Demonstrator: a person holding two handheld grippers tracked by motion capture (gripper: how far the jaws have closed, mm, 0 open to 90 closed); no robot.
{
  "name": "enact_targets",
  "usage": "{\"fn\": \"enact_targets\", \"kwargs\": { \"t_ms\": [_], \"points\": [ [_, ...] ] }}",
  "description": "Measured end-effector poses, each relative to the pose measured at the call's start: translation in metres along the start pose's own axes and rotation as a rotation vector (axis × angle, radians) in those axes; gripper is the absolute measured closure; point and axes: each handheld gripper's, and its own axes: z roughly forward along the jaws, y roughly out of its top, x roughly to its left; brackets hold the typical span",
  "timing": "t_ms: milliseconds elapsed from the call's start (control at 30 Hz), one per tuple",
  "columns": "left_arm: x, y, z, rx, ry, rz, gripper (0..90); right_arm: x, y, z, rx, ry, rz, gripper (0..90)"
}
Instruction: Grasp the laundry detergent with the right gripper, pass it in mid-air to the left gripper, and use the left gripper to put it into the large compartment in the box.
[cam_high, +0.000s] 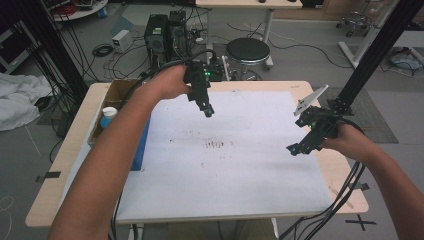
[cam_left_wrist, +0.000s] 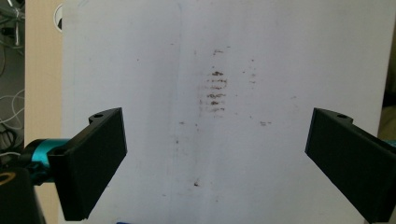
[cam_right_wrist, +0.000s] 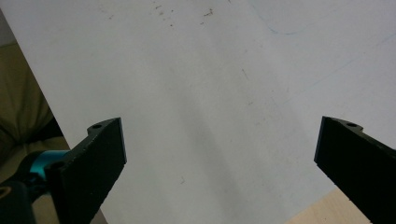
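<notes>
I work over a white sheet that lies flat on the bench and covers most of its top, with bare wood left along the near, left and right edges. Nothing else lies within reach of either tool, so I treat this sheet as the working item. The left tool hangs above the far middle of the sheet, pointing down, with its jaws spread wide and nothing between them. The right tool hangs over the right edge of the sheet, its jaws equally spread and empty. I judge the sheet to be thin, light and somewhat flexible; whether it is stiff board or soft paper I cannot tell. Because it lies flush on the bench, I cannot pinch it from above in the middle. I would take it at an edge or corner, preferably the right edge, where the right gripper view shows the border meeting bare wood. I expect a smooth surface that may slide under the pads, so I would close firmly and lift slowly to avoid creasing. The sheet is plain white with a cluster of short brown smudges near its centre, scattered brown specks around them, and a faint blue curved line in the right gripper view. A cardboard box and a cup stand by the left edge.
</notes>
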Motion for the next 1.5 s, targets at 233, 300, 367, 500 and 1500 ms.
{"fn": "enact_targets", "kwargs": {
  "t_ms": [233,300,367,500,1500],
  "points": [
    [0.001,0.003,0.007,-0.017,-0.018,0.001,5.5,-0.001,0.002,0.0,-0.007,-0.006,0.008,1.1],
    [0.002,0.004,0.009,-0.014,-0.023,0.006,5.5,-0.002,0.002,0.0,-0.01,-0.004,0.01,1.1],
    [0.002,0.005,0.011,-0.017,-0.025,0.005,5.5,-0.002,0.003,0.001,-0.009,-0.003,0.007,1.1],
    [0.003,0.006,0.012,-0.013,-0.026,0.007,5.5,-0.005,0.004,0.001,-0.012,0.002,0.005,1.1],
    [0.001,-0.001,0.012,-0.013,-0.025,0.002,5.5,-0.002,0.008,0.004,0.001,0.002,-0.013,1.1]
  ]
}}
